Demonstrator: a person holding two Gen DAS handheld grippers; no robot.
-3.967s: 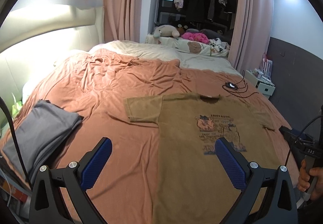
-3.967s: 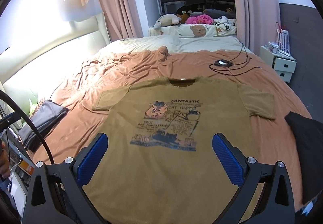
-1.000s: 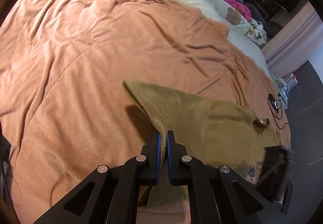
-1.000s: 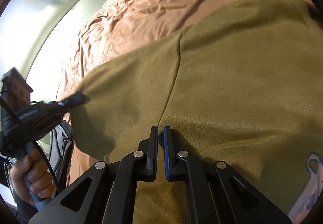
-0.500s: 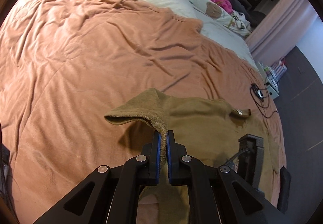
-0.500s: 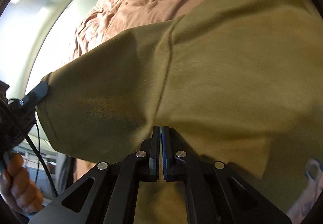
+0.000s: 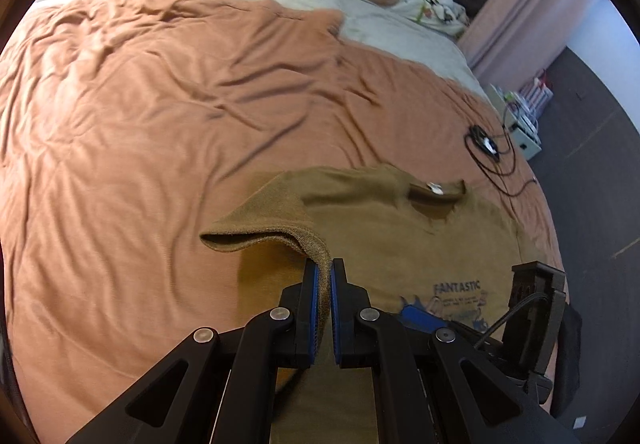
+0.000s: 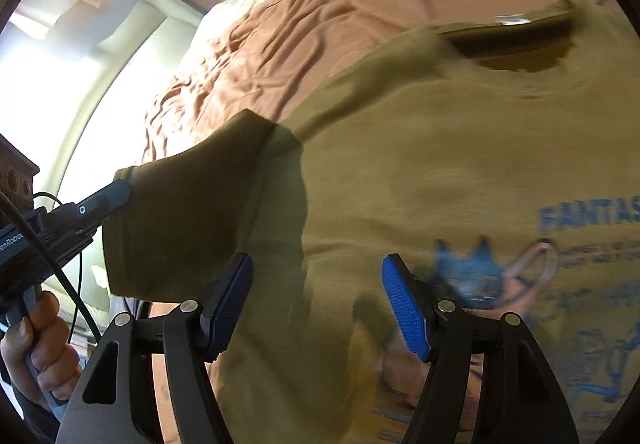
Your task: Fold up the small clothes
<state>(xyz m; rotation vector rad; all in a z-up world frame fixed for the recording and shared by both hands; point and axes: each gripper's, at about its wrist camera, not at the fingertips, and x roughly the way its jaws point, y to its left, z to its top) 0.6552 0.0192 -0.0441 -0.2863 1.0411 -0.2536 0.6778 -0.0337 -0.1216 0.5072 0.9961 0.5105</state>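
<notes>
step: fold sleeve inward | left gripper (image 7: 323,268): clamped on olive T-shirt (image 7: 400,240) sleeve hem, lifted above the bedspread (image 7: 160,124) | right gripper (image 8: 316,284): jaws just opening, nothing between, above the chest print | advice: lay sleeve flat, edge straight, release low.

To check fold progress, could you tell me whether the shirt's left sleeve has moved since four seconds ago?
Yes. The sleeve, pinched in the left tool, has lifted off the blanket and swung inward toward the collar.

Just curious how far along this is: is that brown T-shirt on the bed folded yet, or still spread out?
Partly folded. The left tongs hold the sleeve lifted over the T-shirt, whose print still faces up.
</notes>
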